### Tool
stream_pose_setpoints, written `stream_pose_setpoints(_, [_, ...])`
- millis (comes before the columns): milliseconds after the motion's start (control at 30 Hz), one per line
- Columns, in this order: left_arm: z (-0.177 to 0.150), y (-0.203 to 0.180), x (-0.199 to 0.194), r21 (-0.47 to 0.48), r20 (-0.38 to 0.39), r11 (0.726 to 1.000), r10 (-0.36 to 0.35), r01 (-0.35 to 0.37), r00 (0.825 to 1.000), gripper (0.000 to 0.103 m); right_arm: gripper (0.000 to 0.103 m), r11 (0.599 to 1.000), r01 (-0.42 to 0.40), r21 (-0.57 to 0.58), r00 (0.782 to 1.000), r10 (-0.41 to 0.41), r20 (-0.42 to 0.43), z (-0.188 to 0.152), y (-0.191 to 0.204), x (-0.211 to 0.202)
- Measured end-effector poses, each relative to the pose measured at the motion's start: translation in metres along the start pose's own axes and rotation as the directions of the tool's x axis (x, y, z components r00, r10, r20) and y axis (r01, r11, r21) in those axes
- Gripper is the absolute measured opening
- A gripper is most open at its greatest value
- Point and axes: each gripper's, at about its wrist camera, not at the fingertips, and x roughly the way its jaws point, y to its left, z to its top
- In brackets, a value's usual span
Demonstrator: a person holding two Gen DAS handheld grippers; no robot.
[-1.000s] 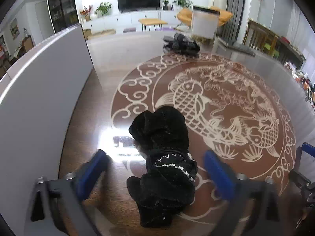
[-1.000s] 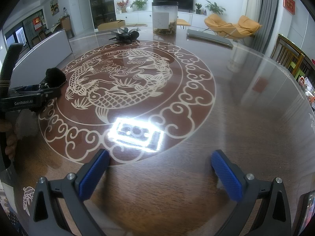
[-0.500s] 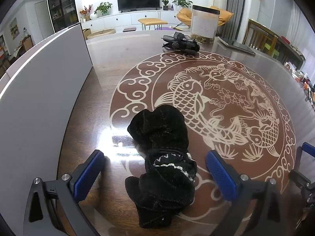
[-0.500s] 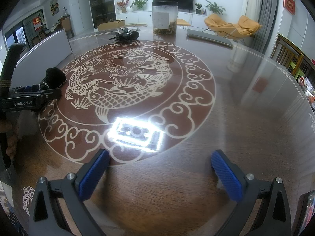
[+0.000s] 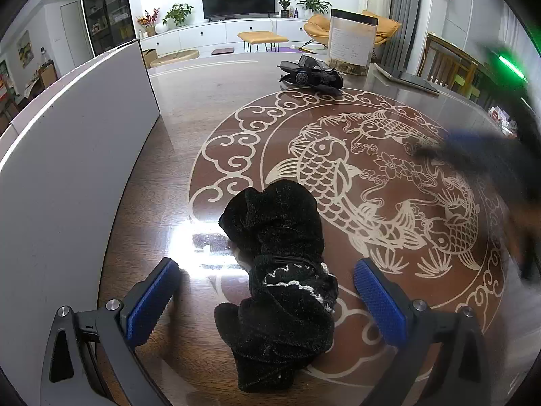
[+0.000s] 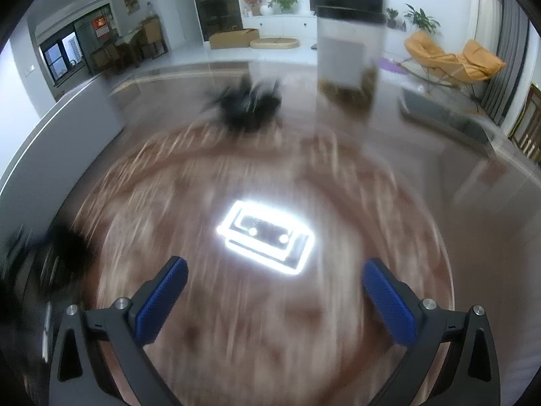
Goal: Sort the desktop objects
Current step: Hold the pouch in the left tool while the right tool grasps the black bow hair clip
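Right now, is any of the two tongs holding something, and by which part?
Nothing is held. The left tongs stand open around the black velvet scrunchie without touching it; the right tongs are open over the table.

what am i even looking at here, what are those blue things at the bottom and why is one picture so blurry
There is no robot here: a person holds a two-finger gripper in each hand, and a fisheye camera on each looks forward along its fingers. The blue things are the finger pads.

One picture is from the left gripper. Its fingers are spread wide on either side of a black velvety cloth item with white trim, which lies on a glossy brown table with a fish pattern. It is not gripping the cloth.

The other picture is from the right gripper, also open and holding nothing. Its view is smeared, most likely because that hand is moving fast.

Farther back on the table are a black hair accessory and a clear jar.
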Motion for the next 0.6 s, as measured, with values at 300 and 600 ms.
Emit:
stream_pose_setpoints(300, [0.000,0.000,0.000,0.000,0.000,1.000,0.000,0.000,1.000,0.103,0.103,0.987,-0.035,-0.154,0.997,0.045,0.059,0.097,0.027,0.074])
stream_pose_setpoints(600, [0.000,0.000,0.001,-0.001,0.001,1.000,-0.001,0.001,1.000,0.103,0.069,0.966,-0.093,-0.241,0.995,0.101,0.021,0.118,0.038,0.095])
